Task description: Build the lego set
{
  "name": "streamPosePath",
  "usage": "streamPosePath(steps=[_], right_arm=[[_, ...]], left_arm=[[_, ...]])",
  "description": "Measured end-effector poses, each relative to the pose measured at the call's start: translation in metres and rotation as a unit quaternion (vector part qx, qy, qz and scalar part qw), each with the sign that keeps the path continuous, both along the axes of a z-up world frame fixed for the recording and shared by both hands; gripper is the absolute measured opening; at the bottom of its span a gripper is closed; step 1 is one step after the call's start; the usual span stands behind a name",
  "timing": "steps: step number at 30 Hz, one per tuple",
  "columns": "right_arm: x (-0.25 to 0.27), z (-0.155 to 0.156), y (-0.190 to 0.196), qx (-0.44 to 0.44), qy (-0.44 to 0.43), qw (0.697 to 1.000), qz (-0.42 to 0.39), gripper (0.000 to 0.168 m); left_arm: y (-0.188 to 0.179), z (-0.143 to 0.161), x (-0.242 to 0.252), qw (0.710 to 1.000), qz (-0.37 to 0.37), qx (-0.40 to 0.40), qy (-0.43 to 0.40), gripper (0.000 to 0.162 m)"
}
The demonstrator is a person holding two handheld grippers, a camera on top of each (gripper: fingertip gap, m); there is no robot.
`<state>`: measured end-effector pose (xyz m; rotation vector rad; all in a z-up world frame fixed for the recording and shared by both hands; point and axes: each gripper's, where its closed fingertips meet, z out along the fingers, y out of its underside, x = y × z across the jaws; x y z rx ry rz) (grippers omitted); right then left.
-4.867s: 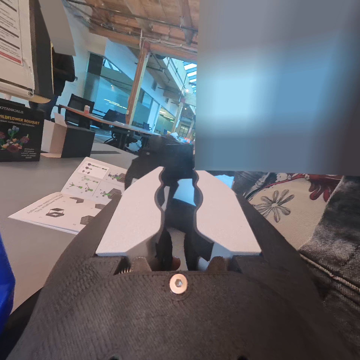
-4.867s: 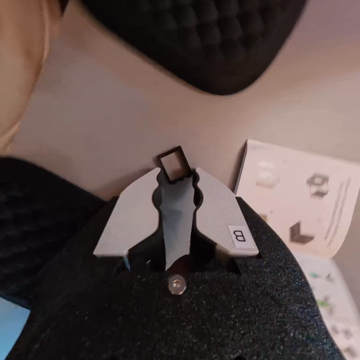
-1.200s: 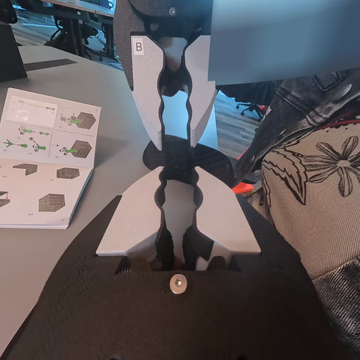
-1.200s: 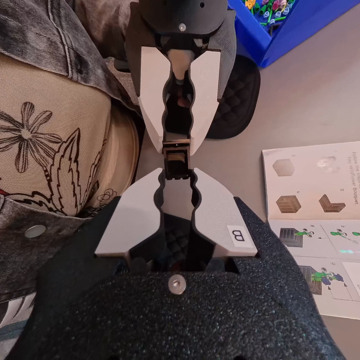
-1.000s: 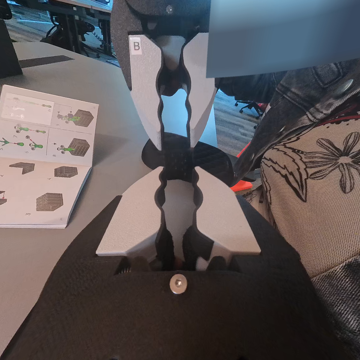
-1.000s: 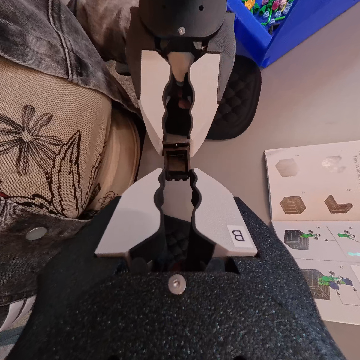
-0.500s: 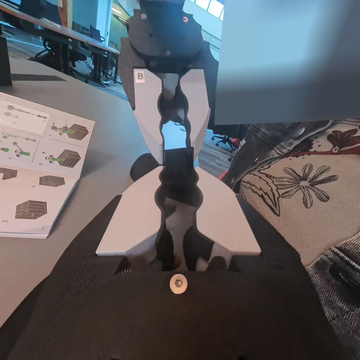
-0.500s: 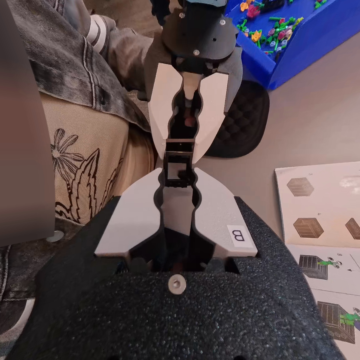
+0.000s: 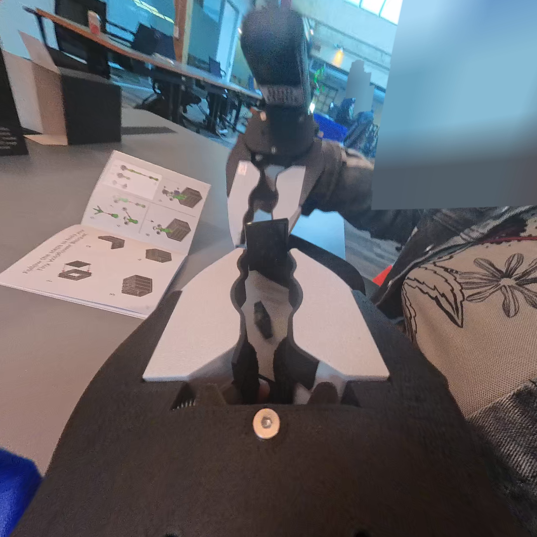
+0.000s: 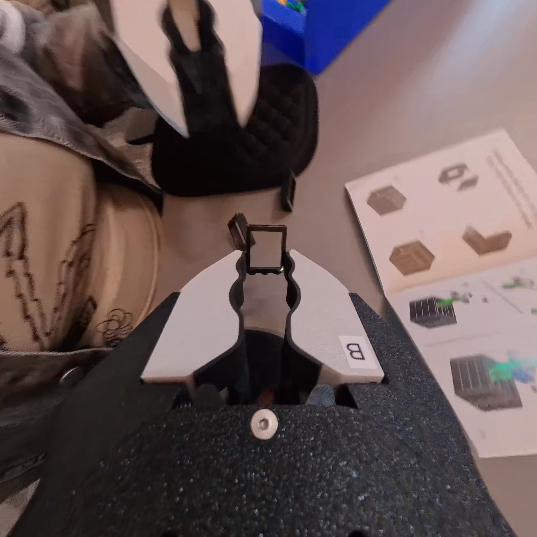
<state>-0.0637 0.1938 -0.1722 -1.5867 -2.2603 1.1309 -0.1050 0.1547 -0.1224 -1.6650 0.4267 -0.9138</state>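
Observation:
My right gripper (image 10: 266, 252) is shut on a thin black rectangular lego frame (image 10: 266, 228), held upright at its tips. A small dark piece (image 10: 238, 232) hangs tilted at the frame's upper left corner. Another dark piece (image 10: 288, 191) stands on the table by the black pad. My left gripper (image 9: 266, 251) is narrow, with a black lego panel (image 9: 266, 247) between its tips. It faces the right gripper (image 9: 266, 231) tip to tip. In the right wrist view the left gripper (image 10: 214, 129) is blurred, above and apart from the frame. A blurred dark bit (image 9: 262, 319) shows through the left fingers' gap.
An open instruction booklet (image 9: 116, 247) lies on the grey table; it also shows at the right of the right wrist view (image 10: 450, 261). A black quilted pad (image 10: 284, 116) and a blue parts bin (image 10: 305, 35) lie beyond. A person's floral-print torso (image 9: 479, 305) is close by. My hands' fingertips stand some 8 centimeters from each other.
The two grippers have drawn apart. In the right wrist view the left gripper has swung up and away from the frame. Two small dark pieces now show loose near the frame and pad.

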Motion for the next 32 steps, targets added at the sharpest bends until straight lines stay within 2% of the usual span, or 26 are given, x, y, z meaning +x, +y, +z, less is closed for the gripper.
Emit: streamPosePath(steps=[3, 6, 14, 17, 20, 27, 29, 30, 32], right_arm=[[0.01, -0.03, 0.015, 0.061, -0.033, 0.997, -0.029, 0.025], [0.011, -0.044, 0.023, 0.109, -0.039, 0.993, -0.038, 0.024], [0.009, -0.057, 0.032, 0.163, -0.045, 0.984, -0.05, 0.024], [0.009, -0.058, 0.033, 0.162, -0.045, 0.984, -0.057, 0.036], [0.008, -0.055, 0.035, 0.157, -0.035, 0.985, -0.067, 0.036], [-0.021, -0.006, 0.01, 0.101, 0.099, 0.987, -0.073, 0.032], [-0.029, 0.021, -0.008, 0.073, 0.169, 0.982, -0.045, 0.036], [-0.032, 0.037, -0.016, 0.058, 0.213, 0.975, -0.033, 0.043], [-0.035, 0.072, -0.032, 0.028, 0.296, 0.955, -0.003, 0.051]], left_arm=[[0.0, 0.01, -0.006, 0.999, 0.019, 0.019, -0.029, 0.025], [0.0, 0.014, -0.006, 0.999, 0.029, 0.029, -0.031, 0.025], [-0.003, 0.031, -0.007, 0.996, 0.037, 0.058, -0.058, 0.025], [-0.004, 0.038, -0.011, 0.993, 0.042, 0.065, -0.089, 0.025], [-0.004, 0.043, -0.013, 0.99, 0.049, 0.075, -0.107, 0.025], [-0.003, 0.052, -0.013, 0.985, 0.058, 0.095, -0.132, 0.026], [-0.004, 0.061, -0.011, 0.978, 0.045, 0.094, -0.183, 0.025], [-0.006, 0.068, -0.01, 0.969, 0.028, 0.091, -0.228, 0.025], [-0.013, 0.085, -0.008, 0.938, -0.027, 0.08, -0.336, 0.025]])
